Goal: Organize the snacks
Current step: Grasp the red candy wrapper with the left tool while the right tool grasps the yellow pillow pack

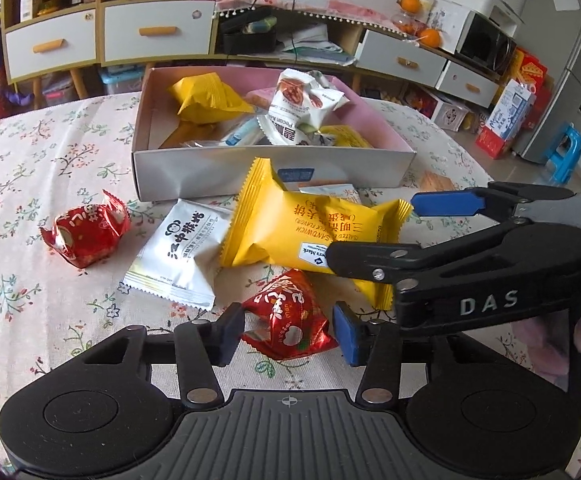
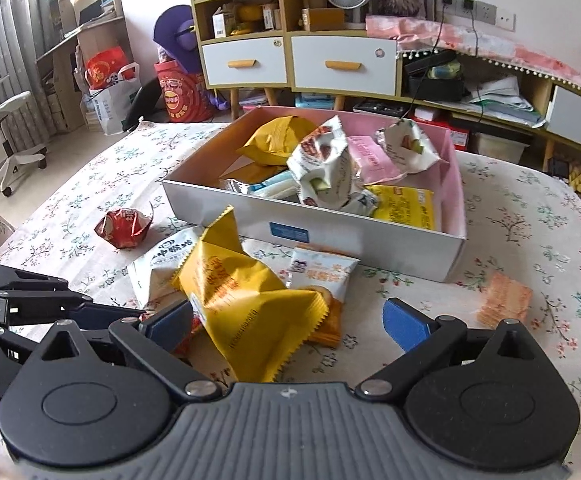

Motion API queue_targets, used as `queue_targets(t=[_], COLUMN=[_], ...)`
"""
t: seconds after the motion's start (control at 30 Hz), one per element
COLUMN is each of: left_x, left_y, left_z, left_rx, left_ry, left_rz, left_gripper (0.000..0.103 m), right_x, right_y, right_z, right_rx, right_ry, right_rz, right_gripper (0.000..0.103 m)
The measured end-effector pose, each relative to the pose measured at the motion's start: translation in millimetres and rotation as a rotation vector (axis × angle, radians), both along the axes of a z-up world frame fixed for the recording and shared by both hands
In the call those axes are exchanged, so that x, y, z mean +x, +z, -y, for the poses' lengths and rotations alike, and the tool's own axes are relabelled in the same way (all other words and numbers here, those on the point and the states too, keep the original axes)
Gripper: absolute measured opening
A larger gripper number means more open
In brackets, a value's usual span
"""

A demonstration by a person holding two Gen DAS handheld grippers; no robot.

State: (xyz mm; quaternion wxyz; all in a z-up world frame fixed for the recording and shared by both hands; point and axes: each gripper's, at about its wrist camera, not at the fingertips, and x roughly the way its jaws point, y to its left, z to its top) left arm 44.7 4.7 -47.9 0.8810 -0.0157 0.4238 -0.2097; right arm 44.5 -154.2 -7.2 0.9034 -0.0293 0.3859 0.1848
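A yellow sandwich-biscuit packet (image 2: 246,304) lies on the floral tablecloth (image 1: 30,184) between the spread fingers of your right gripper (image 2: 286,322), whose jaws stand wide apart and grasp nothing; its left pad (image 2: 170,320) looks to touch the packet's edge, its right pad (image 2: 404,324) is well clear. Directly ahead of that gripper sits the shallow white box (image 2: 370,240), already holding several wrapped snacks. Your left gripper (image 1: 288,334) is also released, its fingers flanking a red foil candy (image 1: 290,316) without squeezing it. Just beyond that candy is the same yellow packet, overlapping a white packet (image 1: 182,252) to its left. A second red foil candy (image 1: 86,234) lies farther left, apart from the pile. Near the right gripper's right finger, an orange wafer packet (image 2: 504,300) rests alone on the cloth. A biscuit packet (image 2: 322,276) peeks from under the yellow one.
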Motion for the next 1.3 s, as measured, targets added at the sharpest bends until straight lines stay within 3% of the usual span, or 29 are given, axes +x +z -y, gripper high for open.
queue_targets(t=[0.3, 0.7, 1.3], left_x=[0, 0, -3], left_y=[0, 0, 4], left_z=[-6, -9, -10], left_rx=[-0.005, -0.012, -0.009], left_ry=[0.016, 0.018, 0.01], left_rz=[-0.016, -0.028, -0.023], left_gripper=[0.039, 0.038, 0.036], right_x=[4, 10, 0], right_y=[-4, -9, 2], right_z=[-9, -17, -22], right_rx=[0.005, -0.036, -0.088], right_ry=[0.014, 0.012, 0.146], right_rz=[-0.013, -0.008, 0.044], right_gripper=[0.095, 0.08, 0.045])
